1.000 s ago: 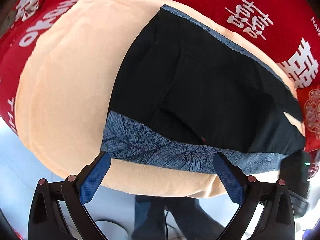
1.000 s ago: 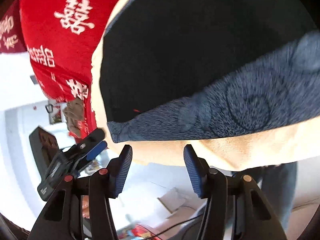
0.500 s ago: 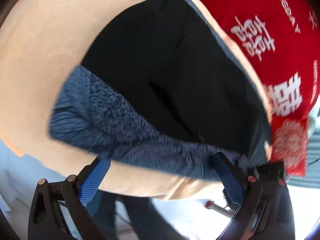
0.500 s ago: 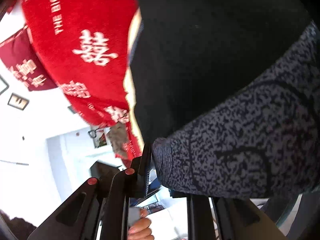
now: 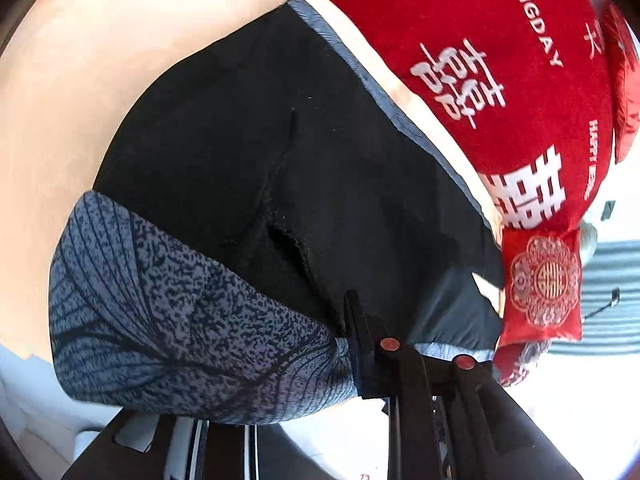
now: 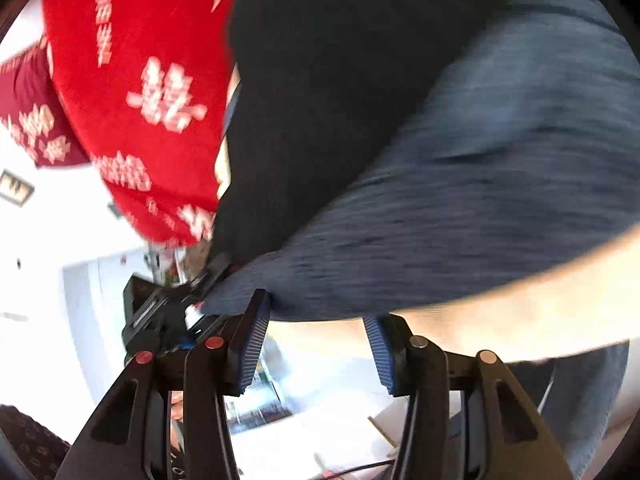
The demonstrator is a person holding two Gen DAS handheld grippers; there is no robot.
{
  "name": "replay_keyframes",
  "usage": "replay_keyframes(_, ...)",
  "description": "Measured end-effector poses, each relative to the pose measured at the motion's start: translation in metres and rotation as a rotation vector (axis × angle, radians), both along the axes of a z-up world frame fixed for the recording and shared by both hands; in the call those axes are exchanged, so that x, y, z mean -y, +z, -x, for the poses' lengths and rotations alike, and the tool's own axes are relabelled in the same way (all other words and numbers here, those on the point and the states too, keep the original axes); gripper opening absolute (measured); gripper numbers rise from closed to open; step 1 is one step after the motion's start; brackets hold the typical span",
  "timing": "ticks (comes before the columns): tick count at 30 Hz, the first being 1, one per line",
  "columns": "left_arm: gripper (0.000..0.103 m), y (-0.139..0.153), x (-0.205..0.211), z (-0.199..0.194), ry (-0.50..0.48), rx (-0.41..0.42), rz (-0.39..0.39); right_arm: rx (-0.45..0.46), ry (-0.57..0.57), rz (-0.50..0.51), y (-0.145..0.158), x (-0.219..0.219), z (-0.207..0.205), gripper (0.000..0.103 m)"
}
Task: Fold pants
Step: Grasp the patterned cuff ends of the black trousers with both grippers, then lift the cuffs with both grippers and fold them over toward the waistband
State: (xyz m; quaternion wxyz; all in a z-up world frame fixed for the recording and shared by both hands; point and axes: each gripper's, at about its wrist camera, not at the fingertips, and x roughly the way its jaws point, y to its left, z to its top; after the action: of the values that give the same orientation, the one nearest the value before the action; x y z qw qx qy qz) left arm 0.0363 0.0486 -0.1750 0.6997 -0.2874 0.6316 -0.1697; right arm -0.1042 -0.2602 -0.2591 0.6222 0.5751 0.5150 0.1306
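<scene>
Black fabric with a wide blue-grey leaf-print band makes up the pants (image 5: 248,184), which lie spread on a pale peach cushion (image 5: 68,92); every place below is given from that garment. Beyond its far edge lies a red blanket (image 5: 480,20) with white characters, and a small red embroidered pouch (image 5: 540,284) sits just beside its right corner in the left wrist view. The left claw (image 5: 360,356) has just closed and is clamped on the printed band at the near edge of the pants, the cloth bunching into a gathered fold where the black fingers meet it. In the right wrist view that same claw (image 6: 188,304) shows at the left corner of the band, pinching the fabric there. The right claw (image 6: 316,344) sits at the near edge of the pants, its jaws having just been opening; they stand apart with a clear gap, the left blue pad (image 6: 252,340) touching the hem of the band and the right pad just below the cushion's rim, with no cloth gripped between them. That view is blurred, so finer contact cannot be told. A person's denim-clad leg (image 6: 576,408) shows below the cushion.
</scene>
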Motion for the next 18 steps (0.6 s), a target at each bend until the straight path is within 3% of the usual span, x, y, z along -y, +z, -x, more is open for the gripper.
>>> replay_keyframes(5, 0.024, -0.009, 0.003, -0.004, -0.046, -0.025, -0.043, -0.021, -0.182, -0.081, -0.008, 0.035, 0.024, 0.052)
replay_keyframes(6, 0.024, -0.011, 0.001, -0.001, -0.05, -0.028, -0.056, -0.032, -0.22, -0.086, -0.007, 0.039, 0.026, 0.038)
replay_keyframes(7, 0.024, -0.014, 0.0, 0.0, -0.053, -0.035, -0.07, -0.046, -0.247, -0.078, -0.006, 0.042, 0.026, 0.013)
replay_keyframes(8, 0.024, -0.015, -0.001, 0.003, -0.053, -0.041, -0.075, -0.067, -0.267, -0.06, -0.002, 0.045, 0.026, 0.006)
replay_keyframes(12, 0.024, -0.002, -0.002, 0.003, -0.032, -0.025, -0.086, -0.025, -0.161, 0.068, 0.044, 0.038, -0.003, 0.006)
replay_keyframes(18, 0.024, 0.043, 0.006, -0.02, 0.003, 0.028, -0.107, 0.057, 0.016, 0.146, 0.115, 0.053, -0.053, 0.006)
